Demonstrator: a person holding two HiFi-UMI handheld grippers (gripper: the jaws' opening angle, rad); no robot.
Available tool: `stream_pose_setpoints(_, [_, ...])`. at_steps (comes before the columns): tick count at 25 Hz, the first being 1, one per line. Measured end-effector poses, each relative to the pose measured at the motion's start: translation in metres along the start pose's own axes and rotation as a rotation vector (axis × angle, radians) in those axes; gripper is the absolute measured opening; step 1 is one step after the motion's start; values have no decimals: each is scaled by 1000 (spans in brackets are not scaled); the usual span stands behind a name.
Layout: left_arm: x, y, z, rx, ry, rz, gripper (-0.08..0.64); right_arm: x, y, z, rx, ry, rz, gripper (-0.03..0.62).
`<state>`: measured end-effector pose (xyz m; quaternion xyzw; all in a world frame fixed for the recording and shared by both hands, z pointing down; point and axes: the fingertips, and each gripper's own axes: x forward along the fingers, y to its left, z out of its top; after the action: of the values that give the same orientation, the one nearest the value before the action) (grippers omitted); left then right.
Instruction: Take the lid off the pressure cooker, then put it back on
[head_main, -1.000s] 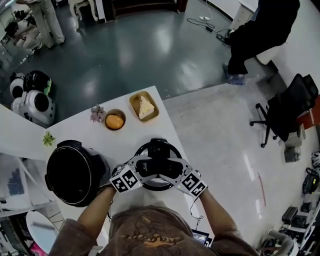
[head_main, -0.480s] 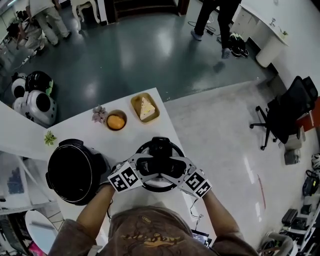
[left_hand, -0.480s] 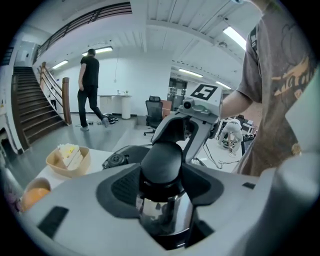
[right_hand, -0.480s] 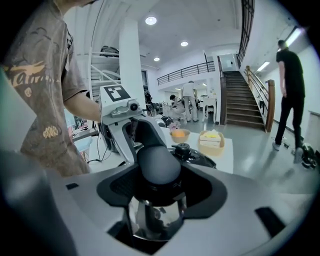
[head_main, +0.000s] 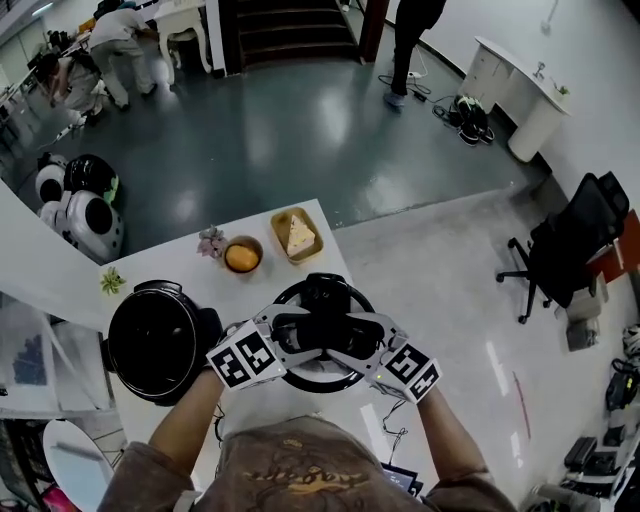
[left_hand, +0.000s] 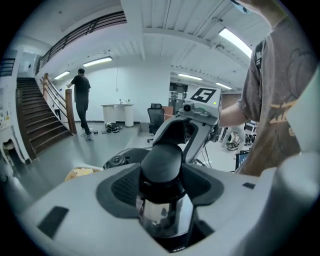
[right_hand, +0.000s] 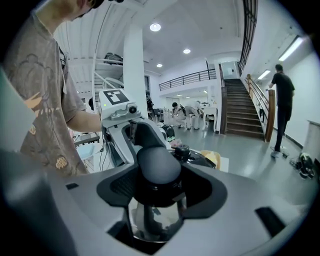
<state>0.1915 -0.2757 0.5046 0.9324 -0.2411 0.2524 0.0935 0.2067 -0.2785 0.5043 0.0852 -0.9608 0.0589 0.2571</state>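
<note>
No words, numbers or brand names can be read anywhere in view. The cube on my left gripper (left_hand: 162, 195) carries a black-and-white square marker (head_main: 242, 358), a blocky pattern rather than letters. The cube on my right gripper (right_hand: 155, 200) carries a second marker (head_main: 411, 368) of the same kind, and one more shows in each gripper view. My brown shirt (head_main: 300, 445) has a yellowish print (head_main: 298, 478) across the chest, too blurred and folded to make out.

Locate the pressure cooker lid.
Centre of the head view, the lid is held between the left gripper and right gripper, right of the open cooker.
</note>
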Motion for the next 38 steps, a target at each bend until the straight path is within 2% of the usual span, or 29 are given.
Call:
stream_pose_setpoints(5, [-32, 3, 28, -10, -38, 35, 259, -10, 8, 43, -27, -34, 34, 267])
stream_pose_setpoints(10, [-62, -1, 40, 6, -20, 95, 259, -10, 22, 69, -63, -43, 64, 267])
stream_pose_setpoints(17, [-107, 0, 27, -41, -4, 225, 259, 16, 50, 97, -128, -52, 169, 267])
stream_pose_setpoints(23, [-155, -5, 18, -96, -38, 330, 259, 36, 82, 125, -175, -73, 285, 267])
stream_pose_setpoints(27, [-187, -6, 13, -98, -43, 383, 259, 52, 102, 146, -211, -81, 322, 267])
stream_pose_setpoints(32, [-225, -14, 5, -93, -51, 409, 259, 66, 132, 168, -242, -85, 327, 267])
stream_pose_setpoints(38, [-270, -19, -24, -86, -55, 382, 259, 101, 172, 183, -219, -73, 304, 267])
